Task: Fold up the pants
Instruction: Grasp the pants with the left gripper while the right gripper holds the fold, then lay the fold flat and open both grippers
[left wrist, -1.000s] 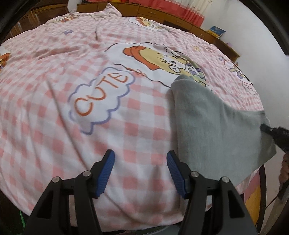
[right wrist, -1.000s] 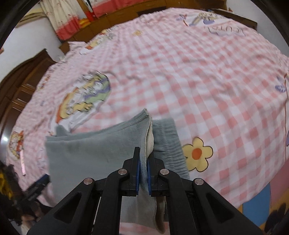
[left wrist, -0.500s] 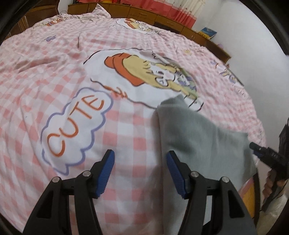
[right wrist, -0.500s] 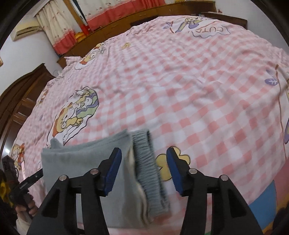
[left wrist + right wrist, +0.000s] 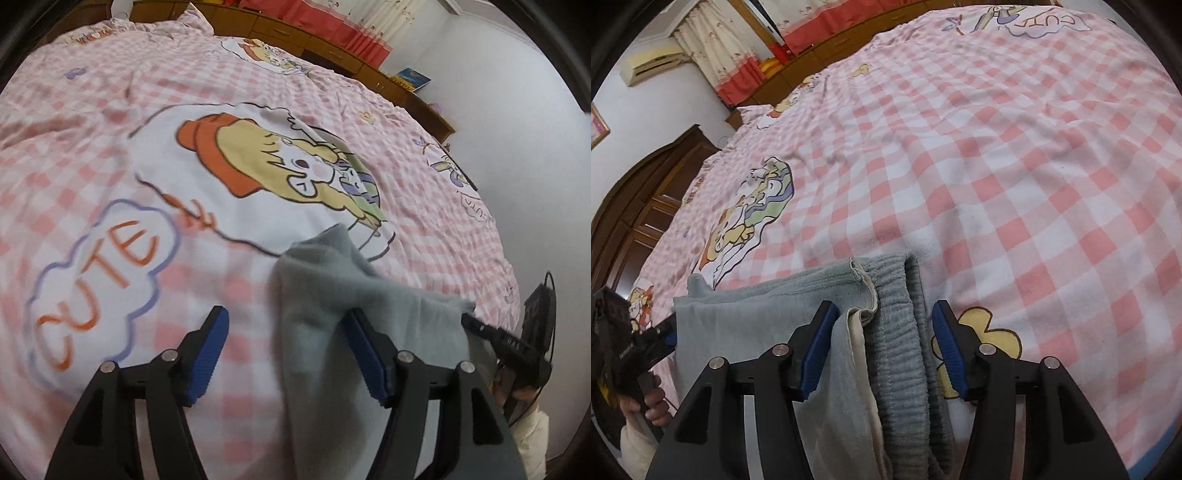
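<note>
Grey pants point(image 5: 369, 314) lie folded flat on the pink checked bedspread point(image 5: 92, 122) near the bed's edge. My left gripper point(image 5: 286, 354) is open, low over the pants' left edge, with its right finger over the cloth. In the right wrist view my right gripper point(image 5: 881, 350) is open and straddles the ribbed waistband point(image 5: 905, 332) and the hemmed leg end point(image 5: 820, 280) laid beside it. The right gripper point(image 5: 506, 343) also shows in the left wrist view, at the pants' far side. The left gripper point(image 5: 646, 347) shows in the right wrist view at the left.
The bedspread point(image 5: 1015, 166) has a cartoon girl print point(image 5: 280, 166) and a "CUTE" cloud point(image 5: 99, 280). Wooden drawers point(image 5: 332, 37) and red curtains run along the far side. A wooden wardrobe point(image 5: 639, 206) stands left in the right wrist view.
My right gripper opened and let go of the pants' edge, which now lies flat on the waistband. My left gripper moved forward and right, closer to the pants.
</note>
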The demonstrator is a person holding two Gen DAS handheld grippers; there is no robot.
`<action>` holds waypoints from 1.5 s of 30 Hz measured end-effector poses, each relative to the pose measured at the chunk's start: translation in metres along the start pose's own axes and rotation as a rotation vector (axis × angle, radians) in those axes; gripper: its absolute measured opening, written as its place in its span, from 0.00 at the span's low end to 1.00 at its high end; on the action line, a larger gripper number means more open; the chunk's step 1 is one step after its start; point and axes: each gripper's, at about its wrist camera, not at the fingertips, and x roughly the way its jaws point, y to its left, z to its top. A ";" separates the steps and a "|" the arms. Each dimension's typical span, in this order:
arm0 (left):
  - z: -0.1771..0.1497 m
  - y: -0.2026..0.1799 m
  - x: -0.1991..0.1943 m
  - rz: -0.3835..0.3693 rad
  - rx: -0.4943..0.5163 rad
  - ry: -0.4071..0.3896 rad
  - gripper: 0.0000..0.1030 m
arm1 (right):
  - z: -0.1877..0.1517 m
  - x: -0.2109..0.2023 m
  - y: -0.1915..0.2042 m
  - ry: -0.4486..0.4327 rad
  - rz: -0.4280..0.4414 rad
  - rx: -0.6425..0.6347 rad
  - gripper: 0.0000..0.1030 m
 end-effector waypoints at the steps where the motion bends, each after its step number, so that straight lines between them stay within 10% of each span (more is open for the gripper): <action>1: 0.001 -0.001 0.003 -0.022 -0.005 -0.001 0.70 | -0.001 0.000 0.000 -0.005 0.001 -0.006 0.52; 9: 0.002 -0.016 0.016 -0.111 0.003 -0.006 0.70 | -0.006 -0.010 0.017 -0.070 -0.046 -0.036 0.26; 12: 0.004 -0.021 0.016 -0.085 -0.007 -0.013 0.35 | -0.008 -0.025 0.026 -0.118 -0.068 -0.039 0.20; 18: -0.004 -0.042 -0.019 -0.058 0.070 -0.093 0.17 | -0.012 -0.062 0.051 -0.206 -0.078 -0.065 0.16; 30: 0.034 -0.022 -0.102 0.049 0.111 -0.190 0.17 | 0.011 -0.031 0.149 -0.175 0.063 -0.218 0.15; 40: 0.084 0.064 -0.037 0.197 0.117 -0.061 0.22 | 0.037 0.078 0.155 -0.051 -0.026 -0.194 0.16; 45: 0.074 0.091 0.001 0.273 0.086 -0.010 0.61 | 0.033 0.092 0.134 -0.038 -0.030 -0.196 0.36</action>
